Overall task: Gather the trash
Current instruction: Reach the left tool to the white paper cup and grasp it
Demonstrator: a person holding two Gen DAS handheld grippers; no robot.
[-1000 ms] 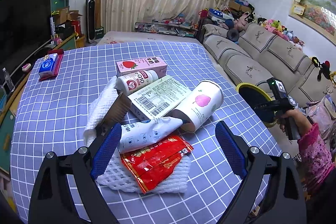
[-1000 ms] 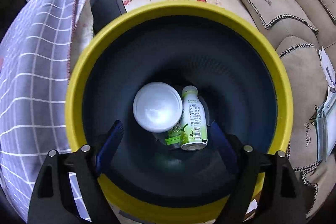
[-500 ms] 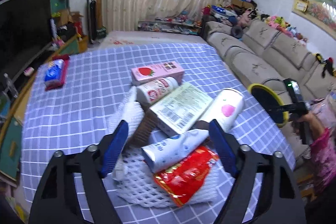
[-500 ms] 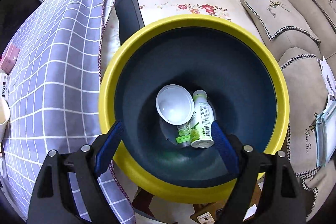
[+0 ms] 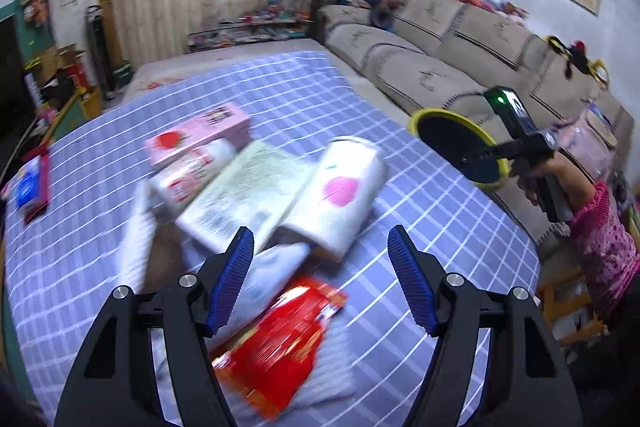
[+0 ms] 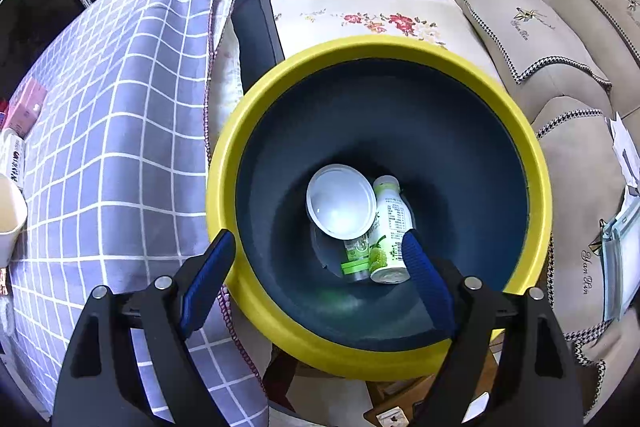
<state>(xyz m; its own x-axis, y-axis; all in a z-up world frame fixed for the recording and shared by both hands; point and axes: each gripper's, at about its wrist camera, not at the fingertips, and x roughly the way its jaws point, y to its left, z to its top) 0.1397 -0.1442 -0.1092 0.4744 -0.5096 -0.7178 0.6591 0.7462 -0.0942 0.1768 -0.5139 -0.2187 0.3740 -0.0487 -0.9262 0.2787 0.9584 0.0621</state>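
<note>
Under my left tool [image 5: 320, 273], whose jaws have just been closing yet stand spread with nothing pinched, lies the pile I am working through on the checked surface [image 5: 420, 211]. Nearest is a red wrapper [image 5: 280, 343] on a white foam net [image 5: 332, 383], low between the jaws and a little toward the left one. A white tube [image 5: 272, 263] sits just past it, partly behind the left pad. Beyond that come a white cup with a pink spot [image 5: 340, 195] lying on its side, a flat printed carton [image 5: 248, 195], a small white bottle with red print [image 5: 192, 175] and a pink box [image 5: 200, 135]. This view is blurred, so I cannot tell which pieces touch.

My right tool [image 6: 316, 267] hangs spread and empty over the yellow-rimmed bin [image 6: 536, 187], which stands beside the surface, off its edge. At the bottom I see a white lid [image 6: 340, 207] and a green-labelled bottle [image 6: 388, 239] side by side.

I judge the job early: two pieces are binned and at least six wait on the cloth. A blue packet [image 5: 30, 187] lies well apart at the far left.
</note>
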